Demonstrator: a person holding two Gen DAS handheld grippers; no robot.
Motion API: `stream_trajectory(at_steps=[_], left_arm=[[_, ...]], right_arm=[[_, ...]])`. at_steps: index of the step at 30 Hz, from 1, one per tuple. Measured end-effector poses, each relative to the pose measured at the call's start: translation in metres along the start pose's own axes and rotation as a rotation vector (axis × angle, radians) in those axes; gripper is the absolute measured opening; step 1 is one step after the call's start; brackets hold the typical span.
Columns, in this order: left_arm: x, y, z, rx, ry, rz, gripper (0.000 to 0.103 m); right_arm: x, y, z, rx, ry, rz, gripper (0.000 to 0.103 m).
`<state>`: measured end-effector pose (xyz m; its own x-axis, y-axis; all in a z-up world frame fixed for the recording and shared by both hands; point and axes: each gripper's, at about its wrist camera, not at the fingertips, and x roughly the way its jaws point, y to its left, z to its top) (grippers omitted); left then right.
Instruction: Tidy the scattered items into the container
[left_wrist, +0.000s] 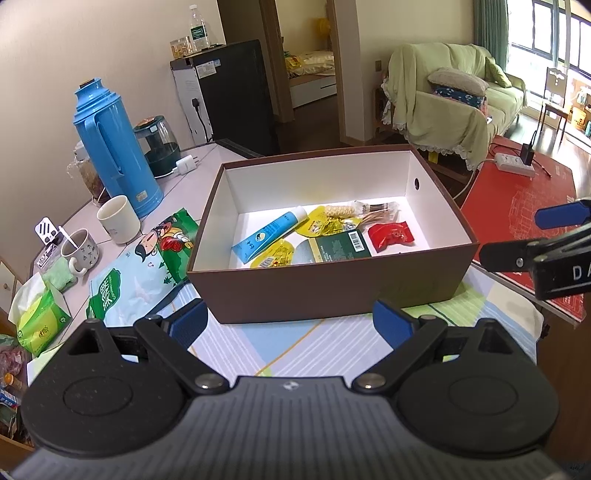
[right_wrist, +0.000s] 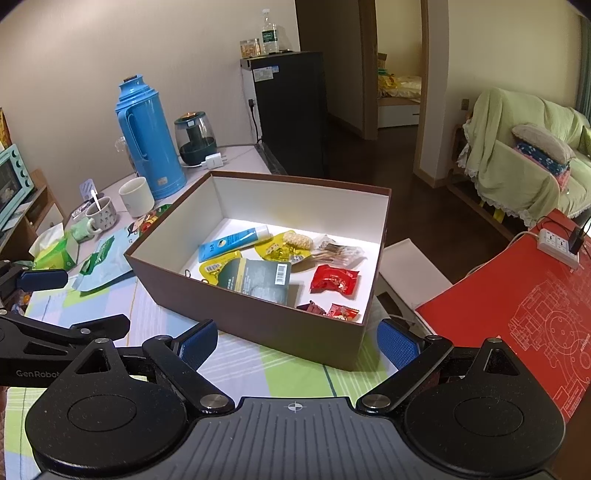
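Note:
A brown box (left_wrist: 325, 291) (right_wrist: 236, 314) with a white inside stands on the striped cloth. Inside lie a blue tube (left_wrist: 269, 230) (right_wrist: 231, 242), yellow packets (left_wrist: 328, 223) (right_wrist: 284, 249), a dark green card (left_wrist: 340, 245) (right_wrist: 258, 280), red candy wrappers (left_wrist: 393, 234) (right_wrist: 334, 278) and a clear stick packet (left_wrist: 376, 210) (right_wrist: 338, 251). My left gripper (left_wrist: 290, 325) stands open in front of the box, nothing between its fingers. My right gripper (right_wrist: 297, 343) is open too, near the box's front right corner. Each gripper shows at the other view's edge.
Left of the box lie a green snack bag (left_wrist: 173, 236), a pale pouch (left_wrist: 125, 288) and a tissue pack (left_wrist: 40, 321). Two mugs (left_wrist: 118, 219), a blue thermos (left_wrist: 110, 147) and a small appliance (left_wrist: 159, 147) stand behind. A red mat (right_wrist: 524, 317) lies right.

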<state>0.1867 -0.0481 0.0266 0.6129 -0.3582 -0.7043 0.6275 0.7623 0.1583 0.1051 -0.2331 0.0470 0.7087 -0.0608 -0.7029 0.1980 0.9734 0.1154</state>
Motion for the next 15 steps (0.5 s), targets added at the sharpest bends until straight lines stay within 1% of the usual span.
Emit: stream_trajectory(at_steps=[15], left_arm=[[0.011, -0.003, 0.002, 0.02, 0.011, 0.019, 0.095]], right_arm=[[0.012, -0.008, -0.001, 0.018, 0.025, 0.007, 0.096]])
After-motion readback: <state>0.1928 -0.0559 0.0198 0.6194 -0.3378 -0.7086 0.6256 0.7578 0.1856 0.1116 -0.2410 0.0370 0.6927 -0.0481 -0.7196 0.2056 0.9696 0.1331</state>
